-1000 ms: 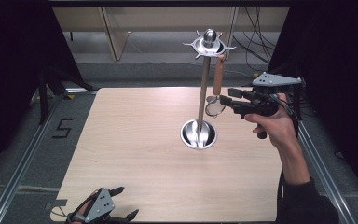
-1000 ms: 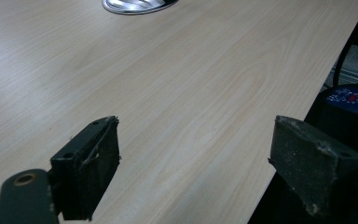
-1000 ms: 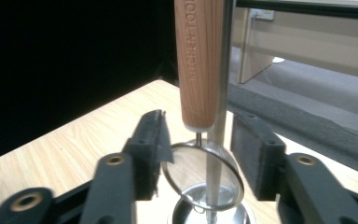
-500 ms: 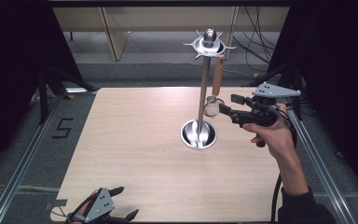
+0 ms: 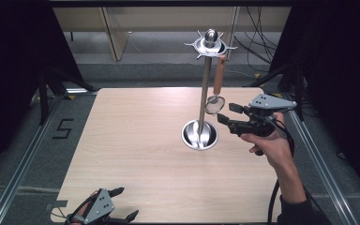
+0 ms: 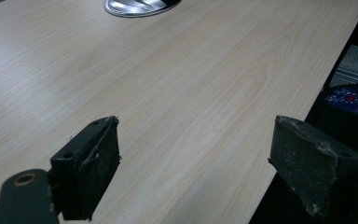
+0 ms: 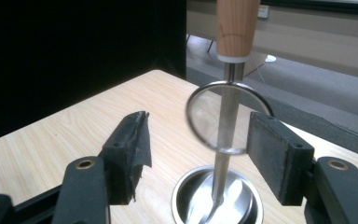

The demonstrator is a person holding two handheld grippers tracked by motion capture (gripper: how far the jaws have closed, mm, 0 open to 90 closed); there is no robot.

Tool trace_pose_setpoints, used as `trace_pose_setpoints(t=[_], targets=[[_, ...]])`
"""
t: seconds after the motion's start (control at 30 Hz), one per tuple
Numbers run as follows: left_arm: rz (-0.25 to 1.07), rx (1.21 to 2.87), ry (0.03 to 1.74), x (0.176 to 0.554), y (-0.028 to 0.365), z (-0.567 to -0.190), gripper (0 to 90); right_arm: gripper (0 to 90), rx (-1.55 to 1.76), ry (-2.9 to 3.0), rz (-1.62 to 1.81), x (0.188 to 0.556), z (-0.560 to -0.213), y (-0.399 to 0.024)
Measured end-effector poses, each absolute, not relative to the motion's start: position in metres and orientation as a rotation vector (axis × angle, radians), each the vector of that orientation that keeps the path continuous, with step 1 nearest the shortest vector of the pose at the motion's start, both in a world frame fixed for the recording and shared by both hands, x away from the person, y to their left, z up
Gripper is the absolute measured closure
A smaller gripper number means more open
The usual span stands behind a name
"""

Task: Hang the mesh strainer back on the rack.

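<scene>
Compared with the earlier high views, the right gripper (image 5: 227, 113) has come lower and nearer the stand's base, and its jaws have just been opening, with nothing pressed between them. The small strainer (image 5: 214, 104) hangs by its wooden handle (image 5: 219, 75) from the hook ring atop the metal stand (image 5: 205, 89), freed from the jaws. In the right gripper view, the strainer's (image 7: 228, 116) round rim hangs just ahead of the spread jaws, close to the right pad without clear contact. The stand's dish-shaped base (image 7: 216, 198) sits on the wooden table (image 5: 136, 140) below. The left gripper (image 5: 122, 204) rests at the table's near edge, unmoved, jaws spread wide and empty.
</scene>
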State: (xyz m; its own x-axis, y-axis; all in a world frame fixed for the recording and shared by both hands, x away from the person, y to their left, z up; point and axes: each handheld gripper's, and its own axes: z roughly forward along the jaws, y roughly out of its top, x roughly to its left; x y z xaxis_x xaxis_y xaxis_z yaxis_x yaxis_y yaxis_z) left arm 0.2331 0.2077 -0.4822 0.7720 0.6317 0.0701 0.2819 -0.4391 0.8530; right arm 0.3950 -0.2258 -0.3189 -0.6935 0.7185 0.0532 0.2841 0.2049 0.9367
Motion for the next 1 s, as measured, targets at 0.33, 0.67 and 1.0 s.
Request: trace_pose_setpoints(t=[0.33,0.67,1.0], targets=[[0.477,2.036,0.681,0.233,0.207,-0.483,15.2,38.2,0.927,2.114,1.461,0.394,-0.328,-0.228],[0.468,2.047,0.679,0.232,0.208,-0.481,15.2,36.9,0.960,2.151,1.439,0.393,-0.338,-0.226],[0.485,2.038,0.679,0.231,0.208,-0.482,15.2,36.5,0.969,2.183,1.411,0.392,-0.346,-0.224]])
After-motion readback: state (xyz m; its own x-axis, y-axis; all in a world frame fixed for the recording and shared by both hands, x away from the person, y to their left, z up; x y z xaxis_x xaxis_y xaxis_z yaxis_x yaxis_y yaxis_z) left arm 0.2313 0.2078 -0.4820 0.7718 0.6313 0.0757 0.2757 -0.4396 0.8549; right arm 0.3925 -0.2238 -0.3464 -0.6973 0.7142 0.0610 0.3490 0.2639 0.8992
